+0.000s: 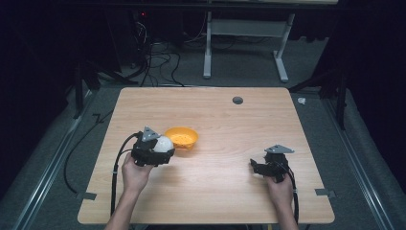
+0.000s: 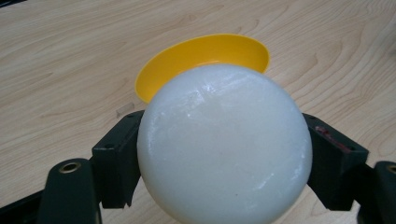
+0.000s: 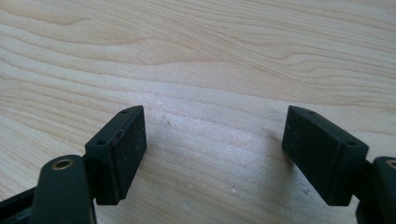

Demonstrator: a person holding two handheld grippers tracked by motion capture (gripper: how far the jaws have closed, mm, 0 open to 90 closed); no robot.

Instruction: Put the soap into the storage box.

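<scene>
A white ball (image 2: 224,144) sits between the two black jaws of my left gripper (image 1: 162,145), which is shut on it; the ball (image 1: 163,143) shows just left of a yellow bowl (image 1: 182,137). In the left gripper view the yellow bowl (image 2: 205,56) lies on the table right behind the ball, and its near rim is hidden by it. My right gripper (image 1: 255,166) hovers low over the right part of the wooden table (image 1: 230,124). Its jaws stand wide apart with bare wood between them, around the right gripper (image 3: 215,140).
A round grommet hole (image 1: 237,100) sits near the table's far edge. Beyond the table stand a white desk frame (image 1: 249,33) and loose cables (image 1: 158,62) on the grey floor. Cables trail from both grippers toward the near edge.
</scene>
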